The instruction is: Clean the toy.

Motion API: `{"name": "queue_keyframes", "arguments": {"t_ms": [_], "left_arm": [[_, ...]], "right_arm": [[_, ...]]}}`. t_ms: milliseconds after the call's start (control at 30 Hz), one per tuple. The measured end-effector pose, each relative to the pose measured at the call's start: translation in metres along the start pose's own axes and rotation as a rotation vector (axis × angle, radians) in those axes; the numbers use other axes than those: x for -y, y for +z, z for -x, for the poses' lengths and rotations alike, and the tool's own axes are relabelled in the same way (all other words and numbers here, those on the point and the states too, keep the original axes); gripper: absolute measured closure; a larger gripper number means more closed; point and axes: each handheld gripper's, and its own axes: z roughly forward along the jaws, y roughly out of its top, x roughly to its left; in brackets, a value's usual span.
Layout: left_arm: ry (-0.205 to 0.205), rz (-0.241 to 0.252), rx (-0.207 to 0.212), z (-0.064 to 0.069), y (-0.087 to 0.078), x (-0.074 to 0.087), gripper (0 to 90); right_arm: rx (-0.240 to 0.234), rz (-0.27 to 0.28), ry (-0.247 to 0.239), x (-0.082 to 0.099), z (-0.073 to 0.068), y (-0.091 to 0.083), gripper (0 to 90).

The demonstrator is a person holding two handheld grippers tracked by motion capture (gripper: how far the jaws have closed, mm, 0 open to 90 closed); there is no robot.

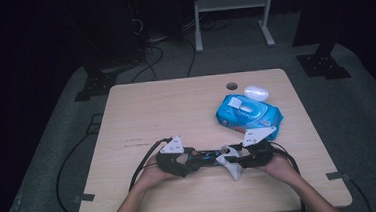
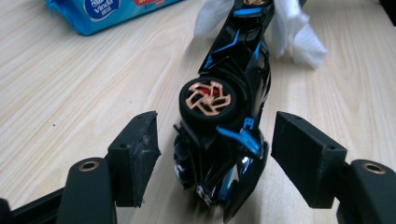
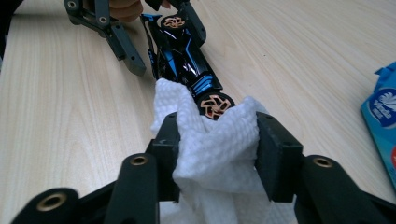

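Item: black-and-blue toy race car, lying on its side on the bench near your edge, between your two grippers; copper-spoked wheels face up. Your left gripper stands part open, its pads flanking the car's near end with clear gaps on both sides, so it grips nothing. Your right gripper is clamped on a white wet wipe, bunched between the pads and draped over the car's other end, touching the wheel there. Also on the bench: a blue pack of wet wipes behind your right gripper, and a small white case just beyond it, beside the bench's cable hole. Hazards, as judged: with your left gripper loose, any rub of the wipe may push the car along the bench or roll it over; the wipe may snag on a wheel or on the blue trim; a hard re-clamp could stress the thin trim pieces.
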Motion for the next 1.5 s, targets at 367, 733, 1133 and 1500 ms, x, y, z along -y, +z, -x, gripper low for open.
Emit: {"name": "queue_keyframes", "arguments": {"t_ms": [367,733,1133,1500], "left_arm": [[-0.070,0.066,0.010,-0.005,-0.012,0.009,49.0],[-0.042,0.065,0.002,-0.002,-0.011,0.008,53.8],[-0.021,0.068,-0.001,0.000,-0.009,0.007,54.6],[-0.016,0.063,-0.005,0.001,-0.009,0.007,55.2]], "right_arm": [[0.014,0.093,0.049,-0.035,-0.004,-0.004,75.6],[-0.076,-0.005,0.008,-0.079,-0.027,0.077,77.2],[-0.027,-0.011,0.062,-0.054,-0.010,0.048,77.3],[-0.041,0.005,0.030,-0.068,-0.021,0.070,77.4]]}}
